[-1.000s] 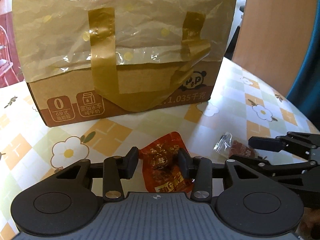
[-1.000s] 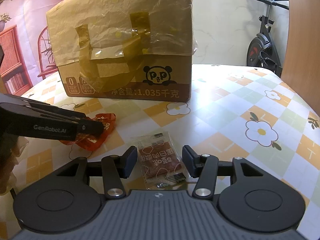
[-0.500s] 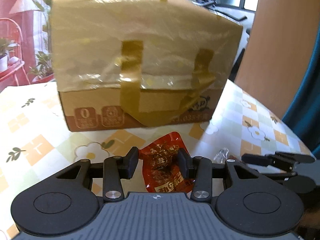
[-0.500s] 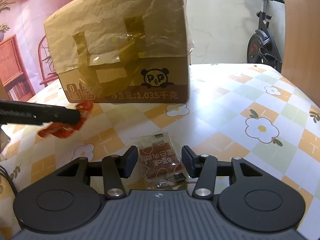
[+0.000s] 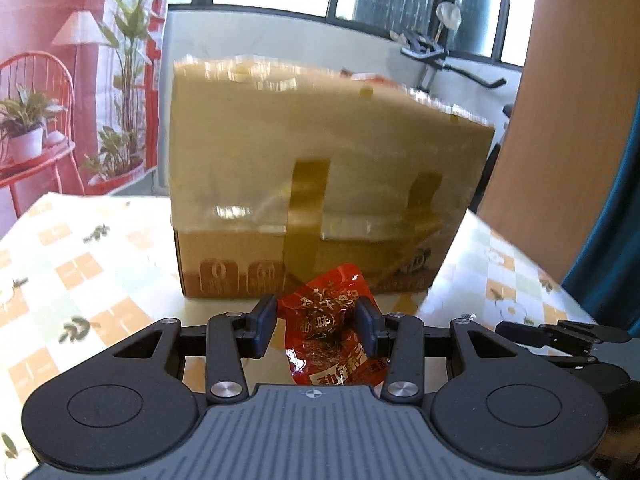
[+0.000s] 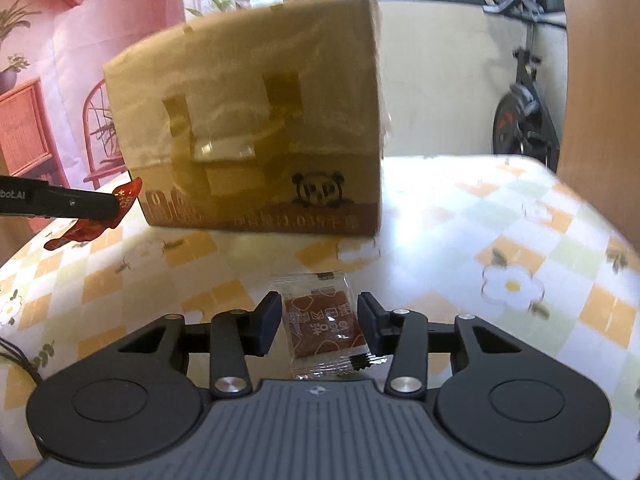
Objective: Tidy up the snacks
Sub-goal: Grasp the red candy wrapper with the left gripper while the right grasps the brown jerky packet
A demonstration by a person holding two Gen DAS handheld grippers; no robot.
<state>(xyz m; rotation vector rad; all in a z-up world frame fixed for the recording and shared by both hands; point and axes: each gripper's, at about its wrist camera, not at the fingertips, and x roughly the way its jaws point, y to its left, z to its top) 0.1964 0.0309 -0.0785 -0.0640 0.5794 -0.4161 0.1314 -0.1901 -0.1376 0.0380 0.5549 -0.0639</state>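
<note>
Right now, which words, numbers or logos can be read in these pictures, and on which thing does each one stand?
"bot.AI": on the side of the left gripper; the start is cut off by the picture's edge.
"0": in a badge on the cardboard box, blurred.
Panda logo and the line beneath it, same box: too blurred.
Red snack packet: Chinese print, too small to read surely.
Clear snack packet: Chinese characters, upside down, unreadable.

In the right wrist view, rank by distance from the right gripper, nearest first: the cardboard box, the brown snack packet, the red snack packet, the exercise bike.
1. Brown snack packet: between the right gripper's fingers.
2. Red snack packet: far left, held off the table by the left gripper.
3. Cardboard box: ahead, mid-table; close to the red packet's range.
4. Exercise bike: beyond the table, right.
</note>
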